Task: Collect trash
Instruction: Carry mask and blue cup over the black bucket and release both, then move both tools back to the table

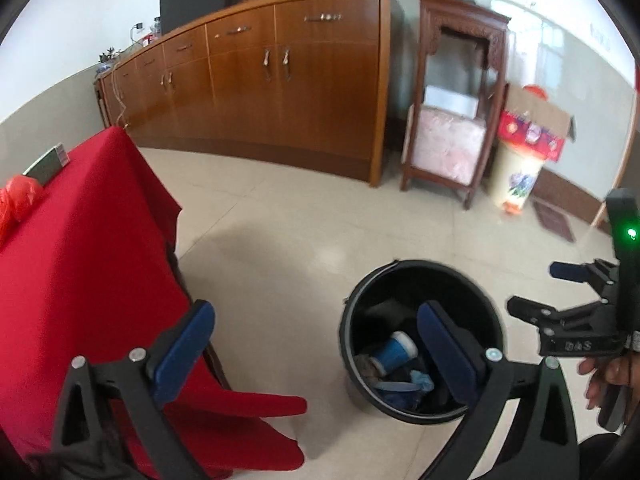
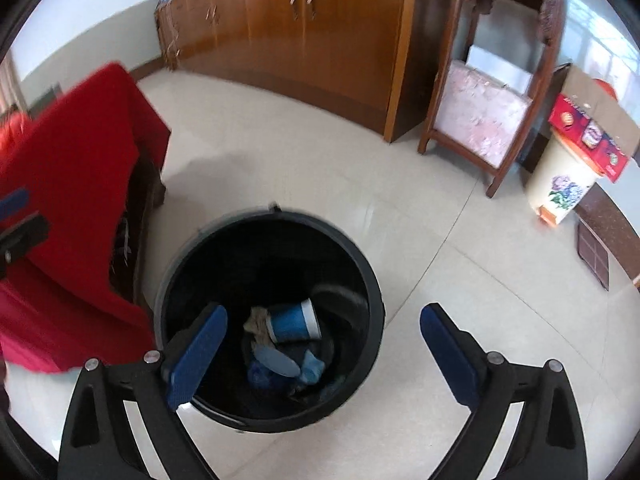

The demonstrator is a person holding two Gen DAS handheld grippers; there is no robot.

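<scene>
- Left gripper (image 1: 316, 344): jaws wide apart, nothing between the blue pads (image 1: 182, 354), touching nothing. It hangs between the table edge and the bin.
- Right gripper (image 2: 324, 350): jaws also wide apart, empty. Left pad sits over the bin's near rim in the picture, right pad over bare floor; no contact that I can see.
- Black bin (image 2: 370, 280) stands on the floor just beside the red-draped table (image 1: 80, 248), open top.
- Trash is in the bin: a blue paper cup (image 2: 294, 322) on its side with the white rim to the right, a crumpled tan scrap (image 2: 256, 320) touching its base, and blue bits (image 2: 312, 368) nearer the camera. Bottom is dark and a bit blurred, so the rest is hard to name.
- Left wrist view only: the right gripper from the side at the frame's right edge, held in a hand (image 1: 604, 376), green LED (image 1: 632, 234) lit above it.
- Left wrist view only: table top with a red plastic bag (image 1: 16, 204) and a green box (image 1: 46, 164) beside it.
- Right wrist view only: the bin's contents seen nearly straight down; the left gripper shows only as a sliver at the left edge.
- Far, both views: long wooden sideboard (image 1: 256, 80), carved dark stand (image 1: 456, 92) right of it, cream floral bin (image 1: 516, 176) topped by a cardboard box (image 1: 536, 128).
</scene>
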